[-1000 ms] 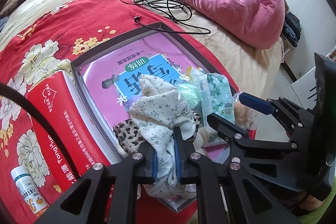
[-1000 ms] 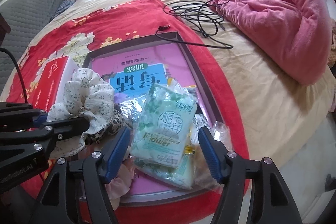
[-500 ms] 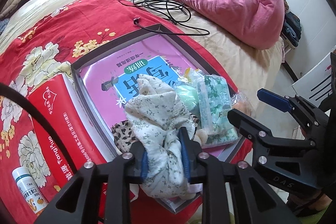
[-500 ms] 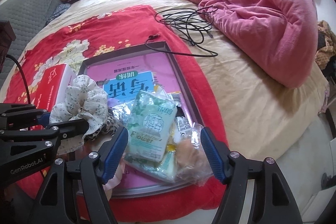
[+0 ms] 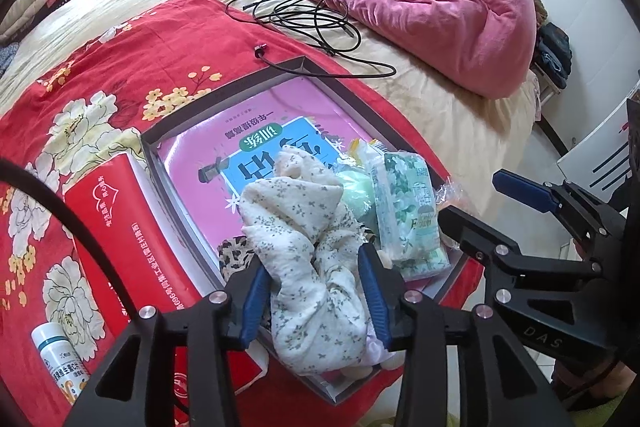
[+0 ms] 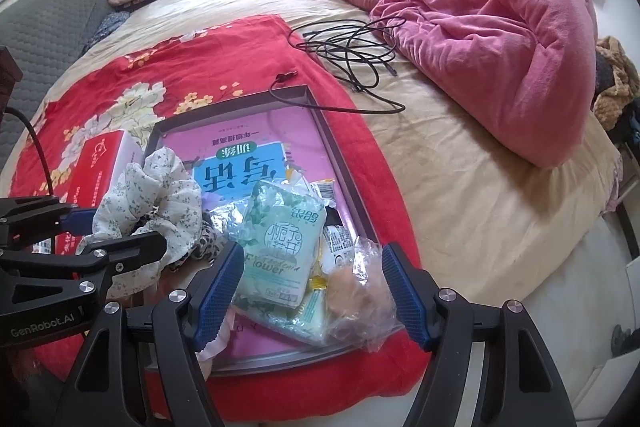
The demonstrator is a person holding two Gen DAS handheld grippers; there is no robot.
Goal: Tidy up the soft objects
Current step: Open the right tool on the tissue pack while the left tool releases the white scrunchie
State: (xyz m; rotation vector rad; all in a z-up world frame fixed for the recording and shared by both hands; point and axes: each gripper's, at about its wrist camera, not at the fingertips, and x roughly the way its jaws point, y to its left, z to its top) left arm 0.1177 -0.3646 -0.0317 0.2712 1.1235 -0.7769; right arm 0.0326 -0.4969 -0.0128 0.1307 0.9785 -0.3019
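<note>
Left wrist: tool (image 5: 314, 295) half-open around scrunchie (image 5: 304, 247)

Floral cloth (image 5: 308, 247): cream, small grey sprigs, crumpled in a heap at the tray's near left end.
Leopard cloth (image 5: 234, 257): mostly hidden beneath the floral one.
Tissue pack (image 6: 278, 247): pale green, flower print, lying flat, slightly tilted.
Clear bag (image 6: 358, 291): crinkled, near right corner; holds something tan, possibly plush.
Tray (image 6: 340, 183): grey, shallow, on red blanket.
</note>
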